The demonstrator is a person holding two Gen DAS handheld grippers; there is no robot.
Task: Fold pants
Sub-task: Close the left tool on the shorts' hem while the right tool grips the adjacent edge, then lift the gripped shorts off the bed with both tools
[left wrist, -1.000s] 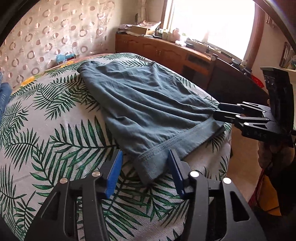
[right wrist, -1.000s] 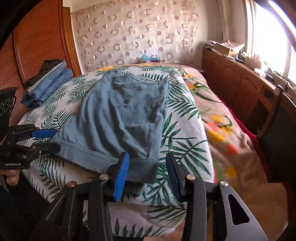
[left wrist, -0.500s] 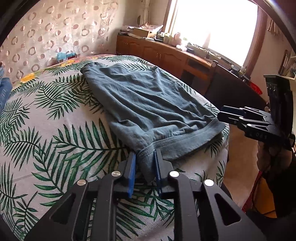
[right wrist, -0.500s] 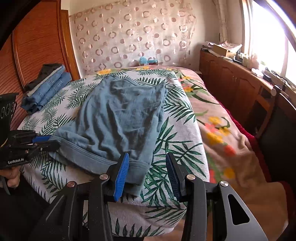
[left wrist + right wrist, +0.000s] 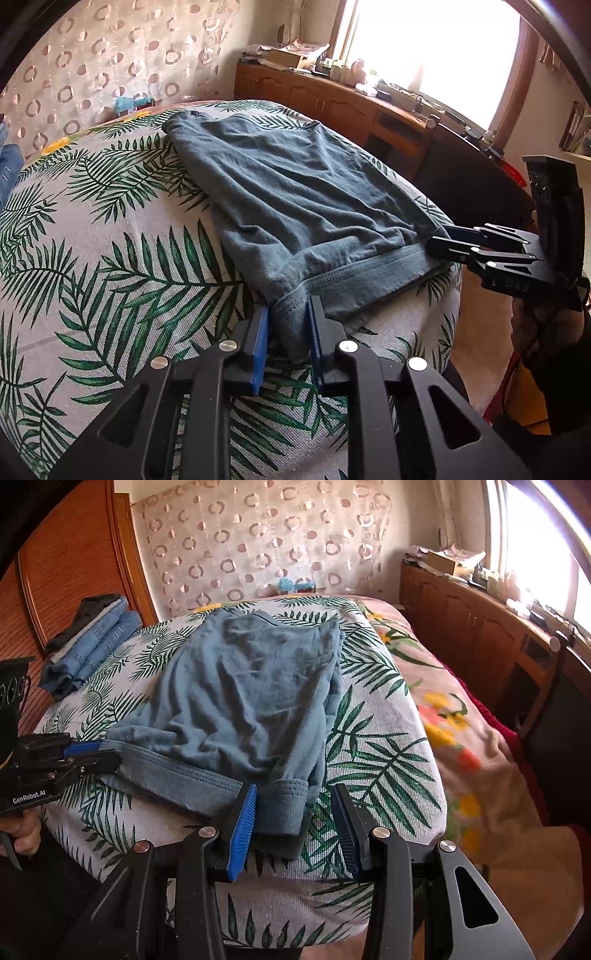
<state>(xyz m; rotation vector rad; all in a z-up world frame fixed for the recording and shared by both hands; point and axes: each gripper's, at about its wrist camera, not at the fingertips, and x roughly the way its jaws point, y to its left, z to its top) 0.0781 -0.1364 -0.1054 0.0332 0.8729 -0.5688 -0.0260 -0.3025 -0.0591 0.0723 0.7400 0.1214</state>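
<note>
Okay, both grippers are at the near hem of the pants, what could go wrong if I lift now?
1. The right gripper is open around its corner of the pants, so only the left gripper would lift and the fabric may skew.
2. The left grip is on a bunched corner, which might slip.

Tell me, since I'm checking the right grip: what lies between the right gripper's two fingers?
In the right wrist view, the near corner of the blue pants lies inside the right gripper, whose pads do not yet press it.
</note>
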